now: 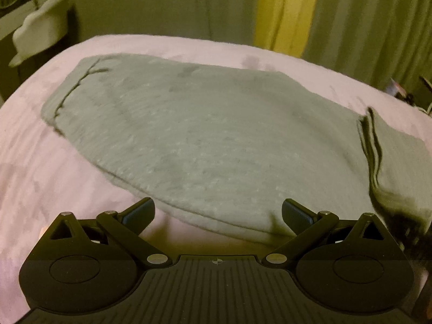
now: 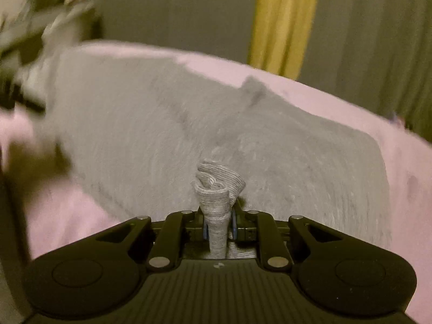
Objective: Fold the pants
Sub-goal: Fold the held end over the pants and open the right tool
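Note:
Grey ribbed pants (image 1: 210, 140) lie spread across a pink bedspread (image 1: 40, 162), with the drawstring waist at the far left and a folded-over part at the right (image 1: 399, 162). My left gripper (image 1: 218, 212) is open and empty just above the near edge of the pants. In the right wrist view the pants (image 2: 297, 162) fill the middle. My right gripper (image 2: 220, 224) is shut on a bunched fold of the pants fabric (image 2: 216, 189), which sticks up between the fingers. The view is blurred.
The pink bedspread (image 2: 351, 113) covers the bed under the pants. Green curtains (image 1: 372, 27) and a yellow strip (image 1: 286, 10) hang behind it. A pale object (image 1: 40, 29) and dark furniture stand at the far left. Small clutter (image 1: 399, 89) lies at the far right edge.

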The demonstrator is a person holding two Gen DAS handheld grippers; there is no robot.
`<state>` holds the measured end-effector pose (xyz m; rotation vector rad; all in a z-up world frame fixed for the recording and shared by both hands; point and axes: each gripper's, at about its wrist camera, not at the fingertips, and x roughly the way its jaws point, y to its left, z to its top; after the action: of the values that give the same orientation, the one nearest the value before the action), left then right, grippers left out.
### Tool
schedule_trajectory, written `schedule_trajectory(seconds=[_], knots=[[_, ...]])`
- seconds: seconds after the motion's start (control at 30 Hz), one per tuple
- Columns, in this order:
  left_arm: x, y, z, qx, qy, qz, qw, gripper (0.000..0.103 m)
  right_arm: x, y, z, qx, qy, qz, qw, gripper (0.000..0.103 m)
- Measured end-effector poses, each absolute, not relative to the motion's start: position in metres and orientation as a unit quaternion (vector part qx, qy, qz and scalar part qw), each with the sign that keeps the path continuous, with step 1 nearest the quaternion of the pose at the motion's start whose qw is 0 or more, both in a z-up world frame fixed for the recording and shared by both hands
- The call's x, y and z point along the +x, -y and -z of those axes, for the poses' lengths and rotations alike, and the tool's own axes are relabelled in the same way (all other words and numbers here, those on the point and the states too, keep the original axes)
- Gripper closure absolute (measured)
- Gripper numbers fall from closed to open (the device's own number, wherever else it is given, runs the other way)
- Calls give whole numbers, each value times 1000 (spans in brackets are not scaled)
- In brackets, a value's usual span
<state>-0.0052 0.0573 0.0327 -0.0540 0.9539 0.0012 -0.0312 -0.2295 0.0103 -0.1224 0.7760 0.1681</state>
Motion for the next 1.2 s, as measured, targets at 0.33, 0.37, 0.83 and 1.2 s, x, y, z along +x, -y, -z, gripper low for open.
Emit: schedule_trajectory(seconds=[0.33, 0.37, 0.83, 1.2], knots=[[5, -31, -37, -47, -466, 6, 883, 0, -37, 246, -12, 55, -412, -102, 904, 42], [7, -22, -36, -43, -471, 17, 881, 0, -43, 254, -21, 67, -398, -93, 910, 24], [58, 117, 5, -26, -514, 172, 840, 0, -32, 369, 15, 191, -458, 123, 859, 4], [85, 148, 23, 20, -515, 165, 841, 0, -35, 382, 19, 224, -445, 123, 858, 4]])
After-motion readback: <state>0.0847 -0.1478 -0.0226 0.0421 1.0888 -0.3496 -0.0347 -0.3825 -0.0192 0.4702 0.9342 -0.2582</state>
